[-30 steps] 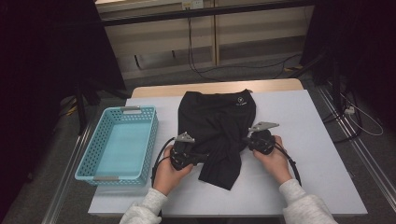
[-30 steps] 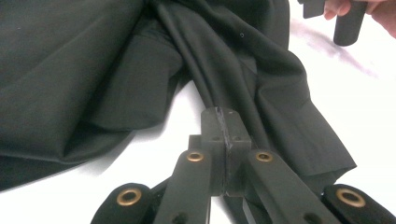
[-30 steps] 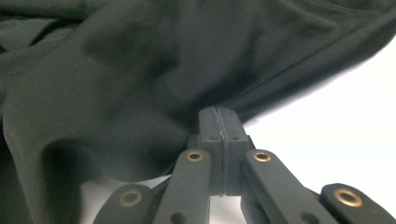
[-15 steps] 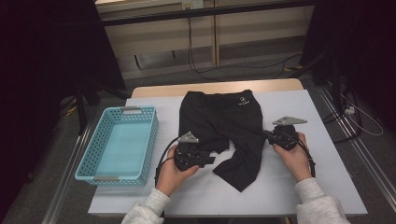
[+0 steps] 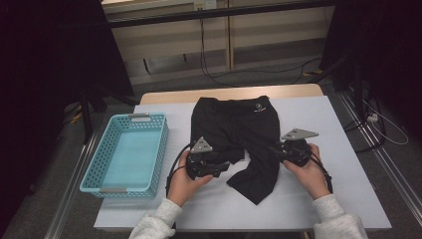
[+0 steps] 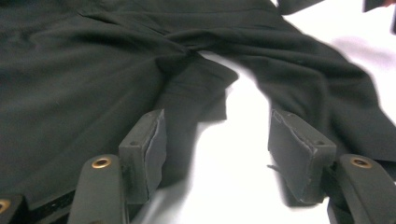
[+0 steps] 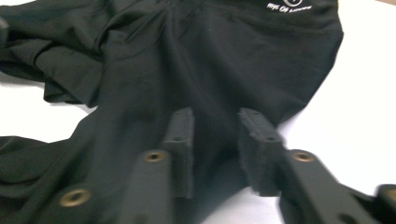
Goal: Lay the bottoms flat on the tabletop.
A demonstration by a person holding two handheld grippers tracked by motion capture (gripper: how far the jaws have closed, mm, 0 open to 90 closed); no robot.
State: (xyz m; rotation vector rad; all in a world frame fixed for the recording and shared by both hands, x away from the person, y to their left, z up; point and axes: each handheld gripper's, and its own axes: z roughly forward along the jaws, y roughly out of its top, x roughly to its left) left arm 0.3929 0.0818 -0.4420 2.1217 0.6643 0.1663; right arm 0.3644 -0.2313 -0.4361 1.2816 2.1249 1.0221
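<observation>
I have a pair of black shorts (image 5: 239, 137) lying flat on the white surface (image 5: 343, 189), waistband away from me, with the blue basket (image 5: 127, 152) just beside them on the left and apart from the cloth. The leg nearer the basket is short and bunched near the crotch; the other runs long toward me and ends in a slanted hem.

My left gripper (image 5: 223, 167) sits on the basket side of the shorts, its jaws just opened wide. In the left gripper view (image 6: 217, 144) one pad rests against the bunched leg and the other stands over bare surface, so nothing is pinched. My right gripper (image 5: 274, 149) is on the far side from the basket; its jaws have also just been parting, and in the right gripper view (image 7: 215, 140) they stand a little apart over the cloth without pressing it.

My worry is that both holds are off. If I close now without lowering, the pads could nip only a wrinkle, or two layers at once, and dragging would crumple the shorts further. The left pad touching the folded leg could also shove it as I move.
</observation>
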